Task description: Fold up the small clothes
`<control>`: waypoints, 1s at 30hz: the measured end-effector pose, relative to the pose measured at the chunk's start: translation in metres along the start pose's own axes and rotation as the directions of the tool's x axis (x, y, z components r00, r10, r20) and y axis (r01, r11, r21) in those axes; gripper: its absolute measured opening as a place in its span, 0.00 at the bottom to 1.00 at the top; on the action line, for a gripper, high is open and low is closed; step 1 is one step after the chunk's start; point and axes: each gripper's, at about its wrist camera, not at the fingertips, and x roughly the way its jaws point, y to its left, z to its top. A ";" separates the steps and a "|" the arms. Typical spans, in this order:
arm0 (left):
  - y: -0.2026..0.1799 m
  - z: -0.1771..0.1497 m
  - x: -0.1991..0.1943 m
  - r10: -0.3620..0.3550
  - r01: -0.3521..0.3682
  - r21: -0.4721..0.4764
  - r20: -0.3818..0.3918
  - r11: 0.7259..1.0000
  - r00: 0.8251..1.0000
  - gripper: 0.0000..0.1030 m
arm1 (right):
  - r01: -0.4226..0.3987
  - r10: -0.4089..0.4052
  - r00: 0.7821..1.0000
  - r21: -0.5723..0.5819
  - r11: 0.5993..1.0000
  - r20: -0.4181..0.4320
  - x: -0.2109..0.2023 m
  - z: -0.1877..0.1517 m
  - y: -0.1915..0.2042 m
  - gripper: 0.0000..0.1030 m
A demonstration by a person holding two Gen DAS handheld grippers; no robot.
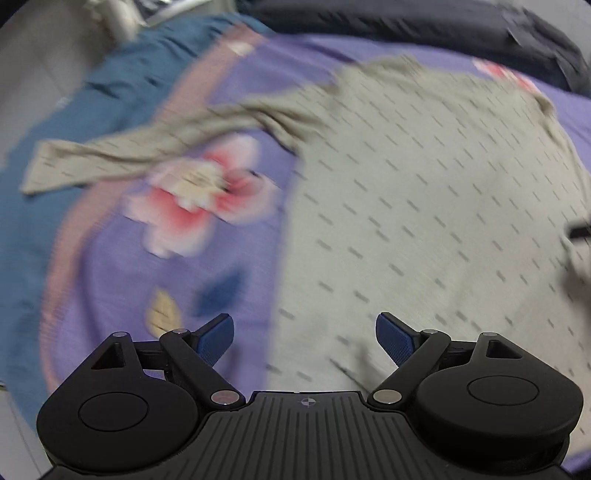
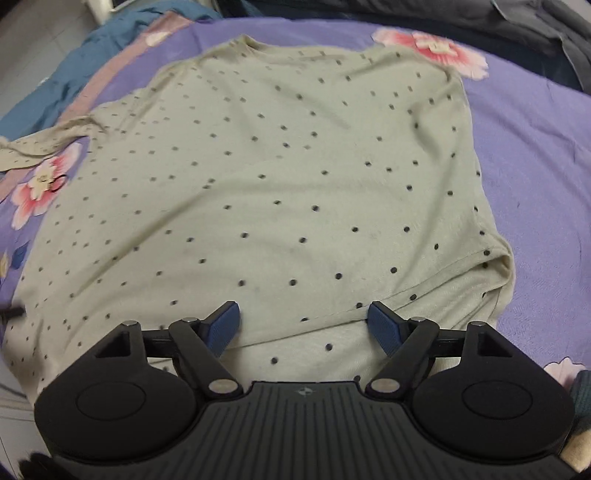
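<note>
A pale grey-green shirt [image 2: 258, 177] with small dark dots lies spread out flat on a purple bedspread [image 2: 535, 166] that has pink flowers printed on it. One long sleeve [image 1: 122, 155] goes out to the left side of the shirt and lies across a pink flower [image 1: 192, 199], reaching toward the teal blanket [image 1: 33, 229] at the edge of the bed. On the right side, near the bottom corner, the cloth is turned over on itself, and a seam line runs across there.

The right gripper [image 2: 303, 325] is over the bottom hem of the shirt, and its jaws are spread wide with only the cloth showing between the blue pads [image 2: 384, 328]; they pinch nothing. The left gripper [image 1: 304, 338] is at the left edge of the shirt, partly over the bedspread, and its jaws are spread wide too, holding nothing. The left wrist view is blurred. Dark grey fabric [image 2: 480, 14] lies at the far end of the bed.
</note>
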 end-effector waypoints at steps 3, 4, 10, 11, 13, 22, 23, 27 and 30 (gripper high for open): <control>0.050 0.024 -0.007 0.138 -0.130 -0.081 0.090 0.988 0.986 1.00 | -0.011 0.011 1.000 0.055 0.998 0.006 -0.018 -0.006 -0.003 0.79; 0.070 0.033 -0.008 0.180 -0.167 -0.115 0.113 0.979 0.977 1.00 | -0.023 0.022 1.000 0.078 0.997 0.007 -0.023 -0.009 -0.005 0.79; 0.190 0.088 0.005 0.415 -0.368 -0.276 0.137 0.888 0.899 1.00 | -0.026 0.025 1.000 0.177 0.984 0.009 -0.047 -0.028 -0.010 0.80; 0.207 0.094 0.011 0.435 -0.385 -0.296 0.121 0.874 0.892 1.00 | -0.022 0.021 1.000 0.189 0.982 0.007 -0.048 -0.031 -0.010 0.80; 0.233 0.104 0.027 0.445 -0.401 -0.319 0.077 0.858 0.892 1.00 | -0.013 0.014 1.000 0.211 0.977 -0.001 -0.048 -0.035 -0.009 0.81; 0.259 0.129 0.041 0.370 -0.306 -0.389 0.102 0.869 0.923 0.45 | 0.021 -0.020 1.000 0.258 0.966 -0.008 -0.058 -0.044 -0.007 0.81; 0.260 0.134 0.029 0.405 -0.319 -0.405 0.145 0.857 0.903 0.45 | 0.023 -0.022 1.000 0.264 0.964 -0.005 -0.060 -0.044 -0.008 0.81; 0.267 0.170 -0.043 0.506 -0.290 -0.509 0.358 0.811 0.785 0.43 | 0.017 -0.021 1.000 0.293 0.956 0.011 -0.064 -0.045 -0.012 0.81; 0.267 0.202 -0.083 0.458 -0.197 -0.501 0.474 0.843 0.752 0.43 | 0.004 -0.008 1.000 0.311 0.951 0.011 -0.063 -0.047 -0.013 0.81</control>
